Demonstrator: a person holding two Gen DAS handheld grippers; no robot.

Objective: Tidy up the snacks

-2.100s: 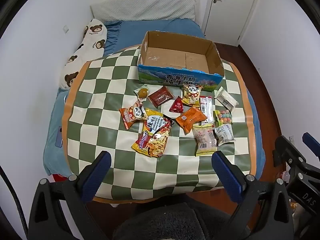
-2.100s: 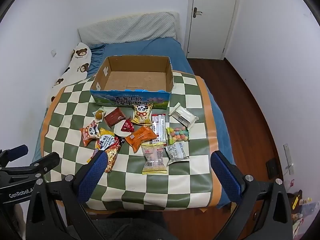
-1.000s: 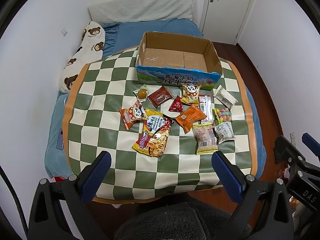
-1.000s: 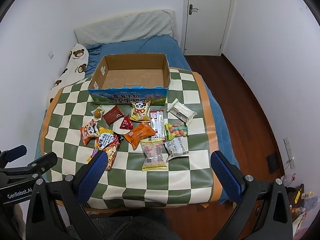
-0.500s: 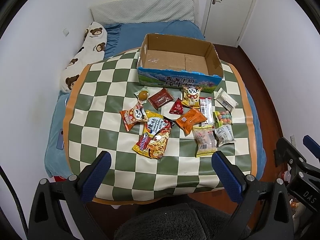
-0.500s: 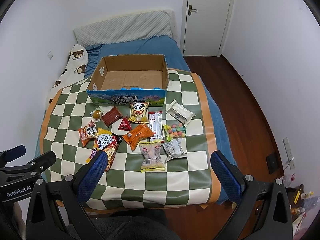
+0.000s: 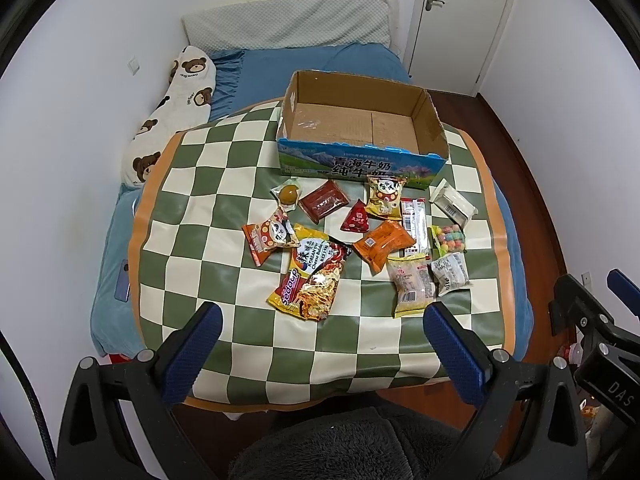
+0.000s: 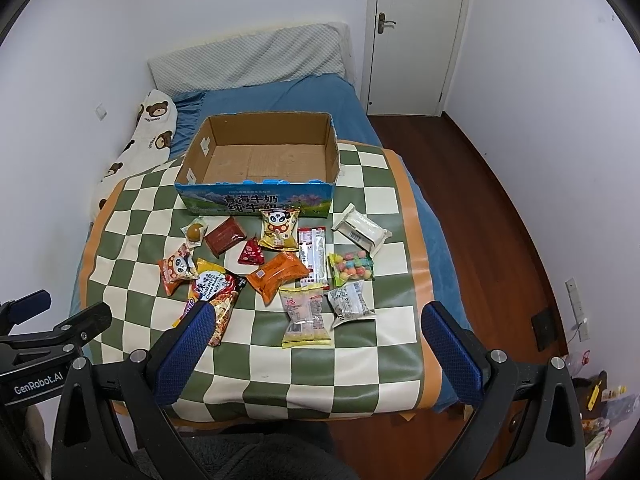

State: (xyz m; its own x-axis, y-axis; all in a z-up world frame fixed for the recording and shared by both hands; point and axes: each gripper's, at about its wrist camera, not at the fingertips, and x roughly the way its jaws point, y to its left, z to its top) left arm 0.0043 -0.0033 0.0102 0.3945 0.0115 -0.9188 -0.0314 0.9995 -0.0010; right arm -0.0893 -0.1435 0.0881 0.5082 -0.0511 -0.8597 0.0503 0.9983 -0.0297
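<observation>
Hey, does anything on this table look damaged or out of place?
The cardboard box has a ragged, torn front rim. The snack packets, like the noodle pack, lie loose and overlapping in front of it, none inside yet. Nothing looks spilled.

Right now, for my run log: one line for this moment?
left gripper: open, empty | right gripper: open, empty | cardboard box: empty | snack packets: loose on checkered mat

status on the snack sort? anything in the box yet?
Nothing done yet: the cardboard box is empty. Nothing in hand: left tongs and right tongs are both open, short of the pile. Left: all the snacks, from the noodle pack to the candy bag, lie on the checkered mat.
</observation>
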